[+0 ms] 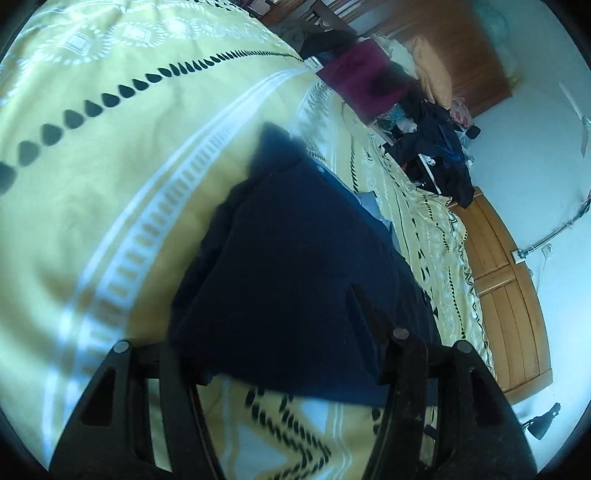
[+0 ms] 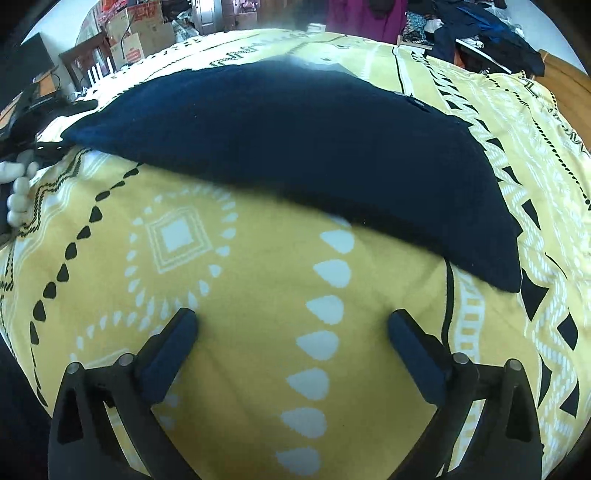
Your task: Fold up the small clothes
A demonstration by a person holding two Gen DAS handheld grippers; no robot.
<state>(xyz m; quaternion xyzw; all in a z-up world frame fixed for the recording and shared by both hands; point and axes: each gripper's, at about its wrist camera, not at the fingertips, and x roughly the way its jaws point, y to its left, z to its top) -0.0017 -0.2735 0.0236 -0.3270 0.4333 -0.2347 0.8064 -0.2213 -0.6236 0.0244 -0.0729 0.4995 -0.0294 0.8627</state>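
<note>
A navy blue garment (image 1: 295, 258) lies folded on the yellow patterned bedspread (image 1: 92, 184). In the left wrist view it fills the space between the fingers of my left gripper (image 1: 269, 325). The jaws stand apart, the right finger (image 1: 364, 306) rests over the cloth, and the left fingertip is blurred at the garment's edge. In the right wrist view the same garment (image 2: 295, 147) stretches as a long dark band across the bedspread (image 2: 240, 295). My right gripper (image 2: 291, 321) hovers just short of its near edge, wide open, with only bedspread between the pads.
A heap of dark clothes (image 1: 439, 147) and a maroon cloth (image 1: 362, 77) lie at the far end of the bed, beside a wooden bed frame (image 1: 502, 266). Cardboard boxes (image 2: 140, 33) stand beyond the bed. A string of white beads (image 2: 18, 199) lies at the left edge.
</note>
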